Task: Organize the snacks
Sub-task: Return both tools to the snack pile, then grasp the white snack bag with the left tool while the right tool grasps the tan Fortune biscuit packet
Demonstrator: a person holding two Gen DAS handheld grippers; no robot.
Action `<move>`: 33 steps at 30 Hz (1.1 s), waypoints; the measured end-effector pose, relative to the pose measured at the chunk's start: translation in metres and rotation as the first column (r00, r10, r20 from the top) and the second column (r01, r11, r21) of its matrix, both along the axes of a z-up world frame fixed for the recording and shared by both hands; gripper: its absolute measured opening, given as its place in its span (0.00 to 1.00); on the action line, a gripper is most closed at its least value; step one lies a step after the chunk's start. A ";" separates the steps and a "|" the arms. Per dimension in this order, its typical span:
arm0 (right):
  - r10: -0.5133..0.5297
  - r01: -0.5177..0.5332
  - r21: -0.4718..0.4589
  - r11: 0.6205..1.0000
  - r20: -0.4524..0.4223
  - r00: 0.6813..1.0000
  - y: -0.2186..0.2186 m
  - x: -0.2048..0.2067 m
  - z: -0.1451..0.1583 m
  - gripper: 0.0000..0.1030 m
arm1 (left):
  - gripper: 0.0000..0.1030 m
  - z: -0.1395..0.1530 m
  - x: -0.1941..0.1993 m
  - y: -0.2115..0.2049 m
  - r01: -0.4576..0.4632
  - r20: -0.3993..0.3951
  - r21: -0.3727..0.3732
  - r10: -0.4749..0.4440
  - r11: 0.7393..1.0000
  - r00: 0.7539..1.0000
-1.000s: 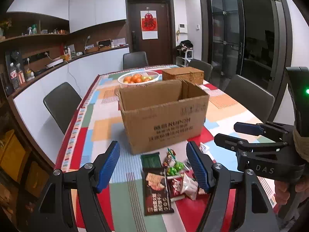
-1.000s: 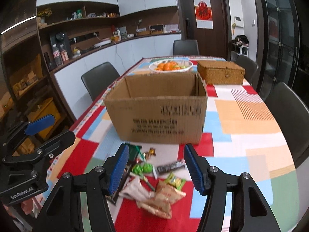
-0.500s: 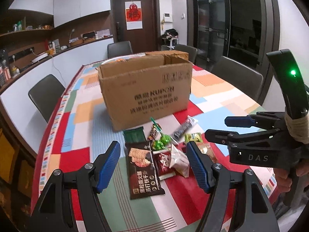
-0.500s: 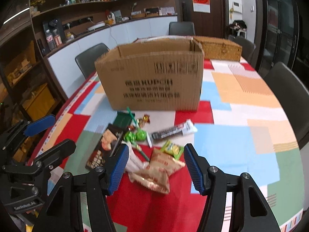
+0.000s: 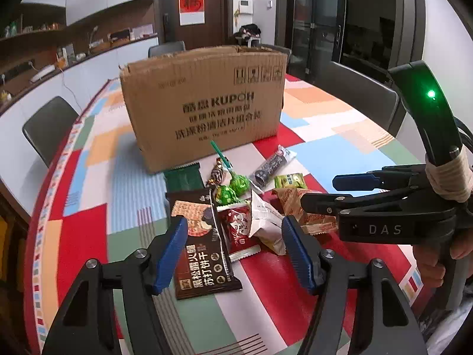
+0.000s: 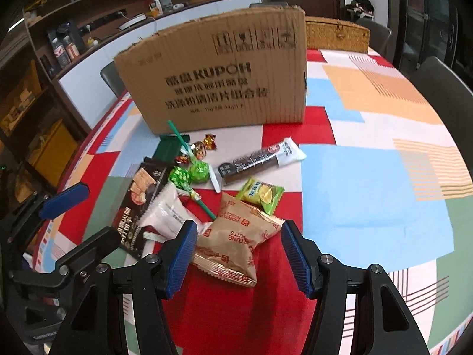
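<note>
Snacks (image 5: 236, 207) in crinkly bright wrappers lie heaped mid-frame on the counter (image 5: 325, 136), before the cardboard box (image 5: 204, 103); left gripper (image 5: 233, 254) narrowing, right gripper (image 6: 239, 254) spread, both empty.

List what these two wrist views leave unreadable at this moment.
- Inside of the cardboard box: both views, hidden by its near wall.
- Red packet, left view: partly covered by the white packet.
- Dark cracker pack, right view: lower end behind the left gripper.
- Box small print: blurred.
</note>
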State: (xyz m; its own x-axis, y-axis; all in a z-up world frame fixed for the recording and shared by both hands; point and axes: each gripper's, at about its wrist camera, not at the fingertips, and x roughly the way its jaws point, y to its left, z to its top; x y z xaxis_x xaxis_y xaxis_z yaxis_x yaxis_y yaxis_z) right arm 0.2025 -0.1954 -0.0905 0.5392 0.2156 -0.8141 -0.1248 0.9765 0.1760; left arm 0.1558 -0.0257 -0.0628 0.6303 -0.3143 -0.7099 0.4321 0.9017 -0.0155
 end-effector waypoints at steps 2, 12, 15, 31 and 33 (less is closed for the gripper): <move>-0.005 0.005 0.005 1.000 -0.014 1.000 -0.001 0.003 -0.005 0.58 | 0.62 -0.004 0.004 -0.002 0.004 -0.014 -0.008 -0.004 1.000 1.000; -0.002 0.005 0.052 0.999 -0.051 0.999 -0.008 0.010 -0.018 0.58 | 0.57 -0.022 0.021 -0.016 0.043 -0.078 -0.036 -0.046 0.998 0.996; 0.002 0.003 0.079 0.997 -0.060 0.998 -0.011 0.011 -0.021 0.58 | 0.54 -0.028 0.025 -0.020 0.055 -0.105 -0.042 -0.059 0.998 0.993; 0.042 -0.027 0.150 0.988 -0.099 0.994 -0.015 0.021 -0.033 0.52 | 0.26 -0.036 0.028 -0.036 0.100 -0.130 -0.034 -0.104 0.994 0.986; 0.051 -0.035 0.156 0.987 -0.099 0.994 -0.014 0.021 -0.033 0.49 | 0.25 -0.034 0.026 -0.034 0.094 -0.127 -0.031 -0.097 0.995 0.987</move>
State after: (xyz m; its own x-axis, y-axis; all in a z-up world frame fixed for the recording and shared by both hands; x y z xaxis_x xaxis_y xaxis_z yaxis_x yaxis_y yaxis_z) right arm 0.2239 -0.2094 -0.1234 0.4427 0.3635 -0.8197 -0.1398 0.9309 0.3373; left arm 0.1814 -0.0601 -0.0967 0.5003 -0.3872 -0.7744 0.5095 0.8548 -0.0983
